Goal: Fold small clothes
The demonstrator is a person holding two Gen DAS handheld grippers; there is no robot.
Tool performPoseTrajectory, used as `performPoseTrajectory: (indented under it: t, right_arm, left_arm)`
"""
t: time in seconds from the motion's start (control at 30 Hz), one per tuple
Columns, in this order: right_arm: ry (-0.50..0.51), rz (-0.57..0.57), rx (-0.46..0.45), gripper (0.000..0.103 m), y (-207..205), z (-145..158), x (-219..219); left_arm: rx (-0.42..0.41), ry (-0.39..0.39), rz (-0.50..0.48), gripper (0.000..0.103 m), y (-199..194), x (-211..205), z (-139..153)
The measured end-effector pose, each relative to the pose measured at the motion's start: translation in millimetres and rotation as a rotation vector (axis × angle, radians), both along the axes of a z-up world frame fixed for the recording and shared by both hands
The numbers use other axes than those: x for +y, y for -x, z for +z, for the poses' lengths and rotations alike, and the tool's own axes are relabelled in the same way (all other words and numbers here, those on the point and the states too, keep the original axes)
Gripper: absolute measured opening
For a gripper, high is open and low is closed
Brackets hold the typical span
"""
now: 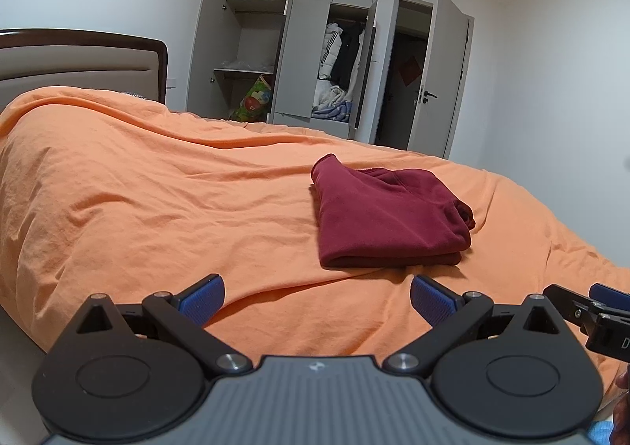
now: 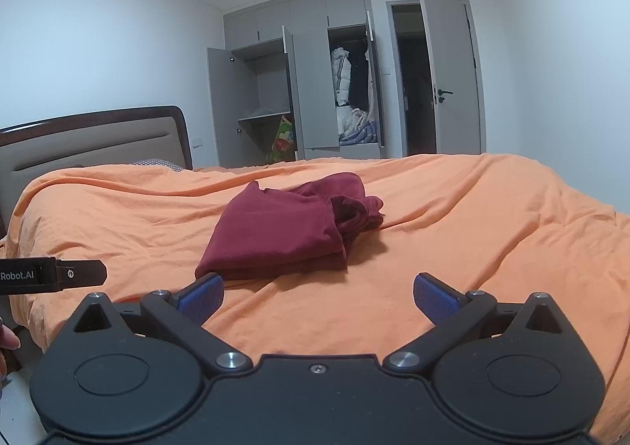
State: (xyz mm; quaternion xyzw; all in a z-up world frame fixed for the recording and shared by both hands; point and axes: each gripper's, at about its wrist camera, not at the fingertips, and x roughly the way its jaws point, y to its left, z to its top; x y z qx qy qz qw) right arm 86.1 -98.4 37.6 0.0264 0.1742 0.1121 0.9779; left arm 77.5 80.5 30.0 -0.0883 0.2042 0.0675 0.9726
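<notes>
The bed (image 1: 157,189), under an orange cover full of soft ridges, carries everything here, and its slack cloth is the first risk: fingers pushed down into it near the garment would probably pinch cover and clothing together and drag both out of shape.

The dark red garment (image 1: 390,216) lies on the bed toward its foot half, well away from the headboard (image 1: 78,63), already doubled into a thick block. On the side away from the headboard a bunched cuff or sleeve end sticks out of the stack and looks loose; I judge that a lift taken from one edge only would let the layers slide apart and the bundle spill open.

The left gripper (image 1: 317,297) hovers at the bed's near edge, fingers spread and empty, short of the garment. The right gripper (image 2: 319,297) sits likewise, fingers released and holding nothing, one blue pad (image 2: 202,297) just before the garment's nearest corner; a forward nudge there could crumple the fold.
</notes>
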Motion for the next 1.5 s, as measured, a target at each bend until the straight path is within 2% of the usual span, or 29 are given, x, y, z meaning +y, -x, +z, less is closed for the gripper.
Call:
performPoseTrajectory:
  t: [1.5]
  right_arm:
    - [-0.006,-0.003,0.0,0.102,-0.6,-2.3,-0.2]
  left_arm:
    - [0.008,-0.007,-0.014,0.103,1.6,0.1,-1.6]
